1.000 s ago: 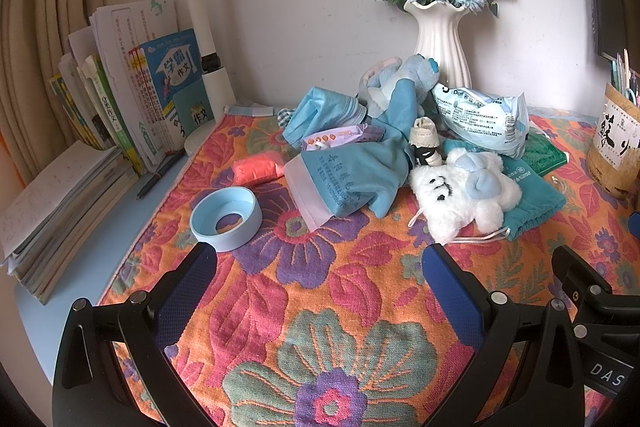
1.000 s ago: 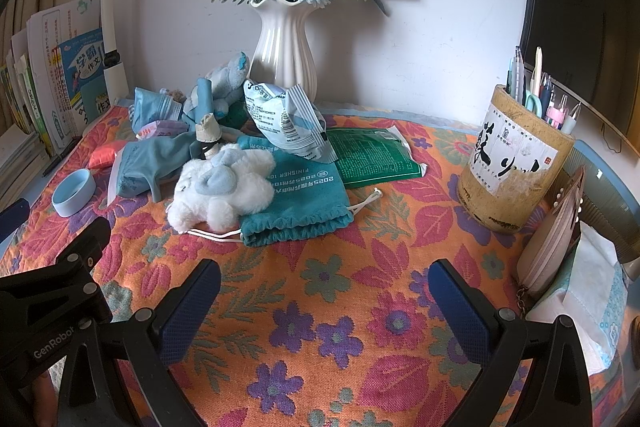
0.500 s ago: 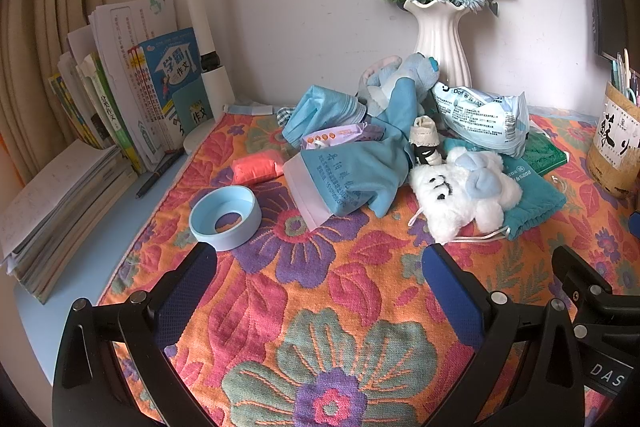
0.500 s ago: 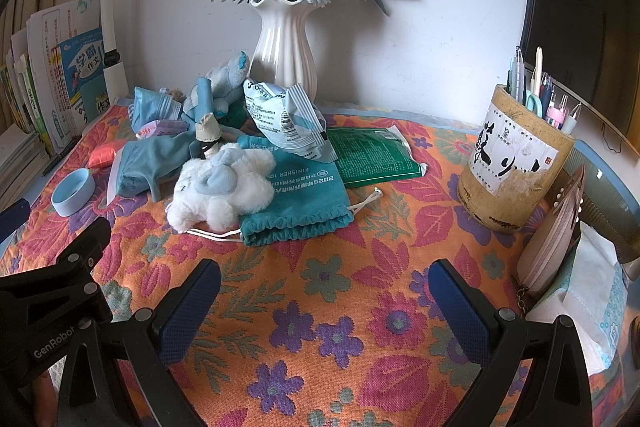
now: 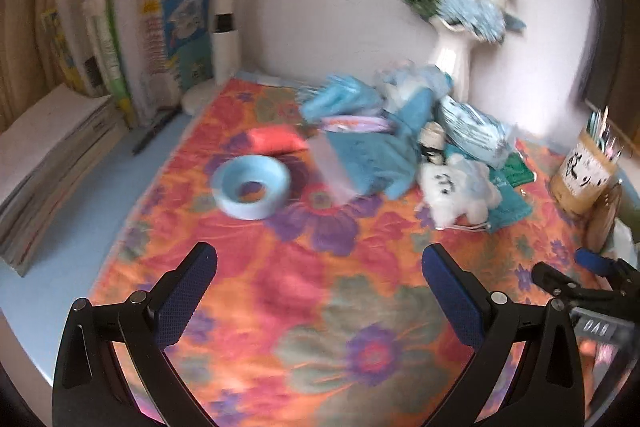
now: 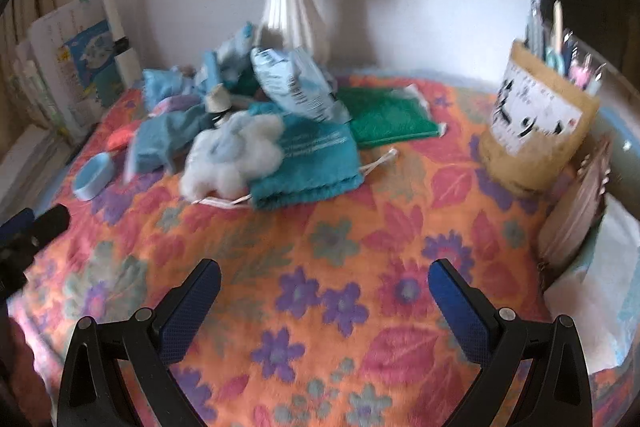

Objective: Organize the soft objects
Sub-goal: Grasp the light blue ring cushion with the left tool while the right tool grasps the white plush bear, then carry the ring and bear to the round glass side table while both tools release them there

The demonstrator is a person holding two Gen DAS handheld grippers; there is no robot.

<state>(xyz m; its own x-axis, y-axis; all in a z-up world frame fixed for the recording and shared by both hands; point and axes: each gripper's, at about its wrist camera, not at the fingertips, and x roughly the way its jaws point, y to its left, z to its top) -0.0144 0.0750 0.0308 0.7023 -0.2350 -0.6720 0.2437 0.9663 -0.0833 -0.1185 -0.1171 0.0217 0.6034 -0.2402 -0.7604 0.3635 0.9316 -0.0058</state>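
A heap of soft things lies on the flowered cloth (image 5: 320,307) before the vase: a white plush toy (image 5: 460,187) (image 6: 232,155), a teal drawstring bag (image 6: 312,163), blue gloves (image 5: 372,155), a pale blue mask pack (image 6: 296,87) and an orange-red pouch (image 5: 276,141). A light blue ring (image 5: 251,186) sits left of the heap. My left gripper (image 5: 318,287) hovers open over the cloth, well short of the ring. My right gripper (image 6: 324,301) is open and holds nothing, nearer than the teal bag. Both views are blurred.
A white vase with blue flowers (image 6: 296,15) stands at the wall behind the heap. Books (image 5: 132,47) and a lamp post (image 5: 226,39) line the left side. A pen holder (image 6: 536,131) and a green packet (image 6: 384,117) sit right.
Both views have turned blurred with motion. The left view has risen and swung, showing the pen holder at right. The right view has moved closer to the heap. Both stay open.
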